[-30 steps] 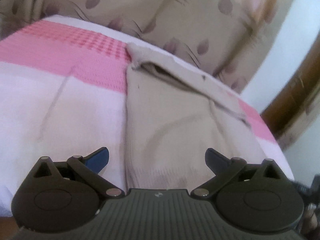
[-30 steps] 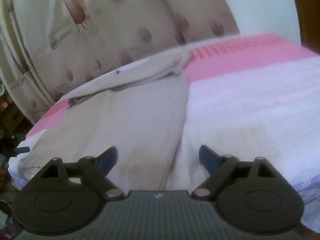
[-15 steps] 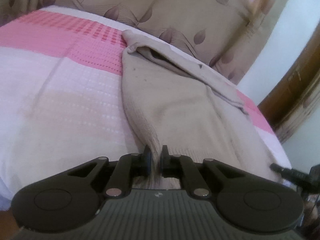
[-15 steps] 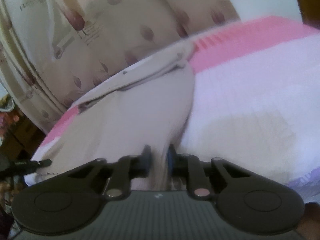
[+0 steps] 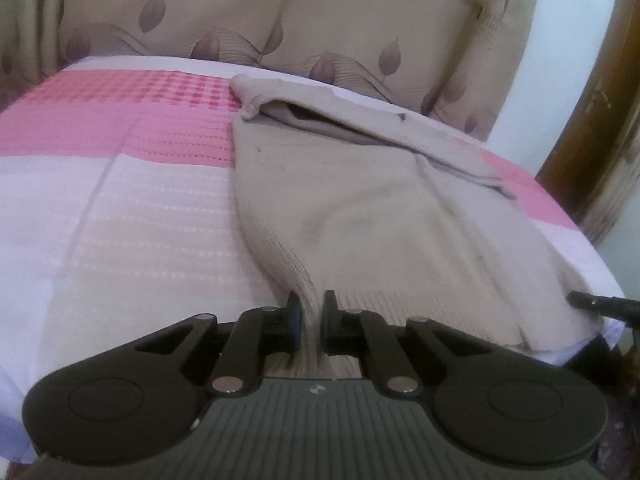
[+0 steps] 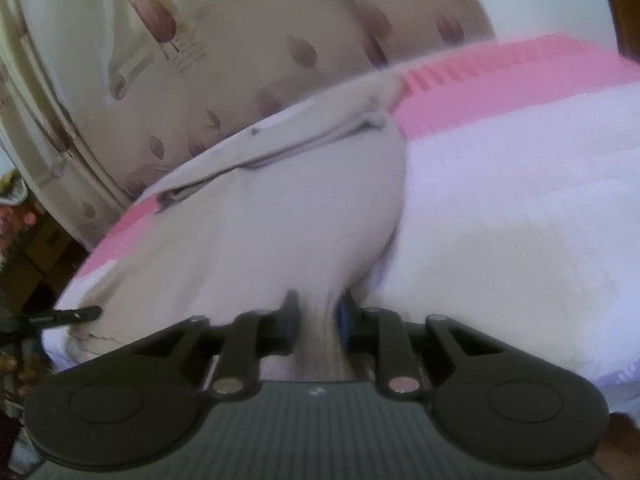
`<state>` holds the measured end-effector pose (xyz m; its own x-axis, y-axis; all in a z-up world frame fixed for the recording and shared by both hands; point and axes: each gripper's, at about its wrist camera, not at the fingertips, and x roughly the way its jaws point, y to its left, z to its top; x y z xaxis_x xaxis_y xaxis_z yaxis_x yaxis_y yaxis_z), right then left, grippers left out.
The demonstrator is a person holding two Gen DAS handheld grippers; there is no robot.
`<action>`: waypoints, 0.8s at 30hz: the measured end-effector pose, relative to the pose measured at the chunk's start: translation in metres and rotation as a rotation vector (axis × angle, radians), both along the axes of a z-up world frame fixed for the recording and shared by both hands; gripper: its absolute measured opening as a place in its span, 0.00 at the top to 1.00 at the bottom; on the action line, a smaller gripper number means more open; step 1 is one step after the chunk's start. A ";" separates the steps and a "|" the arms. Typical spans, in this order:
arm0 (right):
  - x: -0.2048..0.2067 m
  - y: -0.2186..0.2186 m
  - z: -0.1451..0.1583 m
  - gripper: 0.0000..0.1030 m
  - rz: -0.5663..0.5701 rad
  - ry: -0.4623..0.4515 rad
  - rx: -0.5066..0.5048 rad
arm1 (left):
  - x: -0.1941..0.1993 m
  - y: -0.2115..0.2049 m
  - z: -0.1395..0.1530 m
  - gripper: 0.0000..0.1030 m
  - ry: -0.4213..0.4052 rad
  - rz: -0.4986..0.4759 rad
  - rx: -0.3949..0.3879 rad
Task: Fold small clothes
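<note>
Both grippers now clamp garment (image 5: 360, 216) hem.

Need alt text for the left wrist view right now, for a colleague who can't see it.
The left gripper is closing on the near hem of a beige knitted garment, which lies stretched across a pink and white bedspread. Leaf-patterned curtains hang behind.

soft daylight; right wrist view motion-blurred; fisheye bends the edges

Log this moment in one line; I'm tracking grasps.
left gripper: closing on beige knit garment hem | right gripper: shut on hem | bed: garment flat
</note>
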<state>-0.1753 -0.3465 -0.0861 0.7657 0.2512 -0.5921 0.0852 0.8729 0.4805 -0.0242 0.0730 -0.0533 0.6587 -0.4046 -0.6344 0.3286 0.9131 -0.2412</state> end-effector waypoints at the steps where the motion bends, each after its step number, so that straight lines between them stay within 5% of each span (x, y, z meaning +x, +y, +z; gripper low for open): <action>1: 0.000 0.002 0.000 0.90 0.000 -0.002 -0.006 | -0.001 -0.002 0.001 0.91 -0.012 0.005 0.017; 13: -0.008 -0.020 0.008 0.90 -0.023 -0.126 0.313 | -0.010 -0.014 0.028 0.91 -0.106 0.017 0.065; 24: -0.009 -0.027 0.013 0.90 -0.044 -0.184 0.414 | -0.012 -0.022 0.042 0.91 -0.146 0.028 0.070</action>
<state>-0.1845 -0.3736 -0.0728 0.8639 0.4034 -0.3017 -0.0016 0.6011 0.7991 -0.0366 0.0511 -0.0112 0.7564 -0.3432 -0.5568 0.3302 0.9352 -0.1279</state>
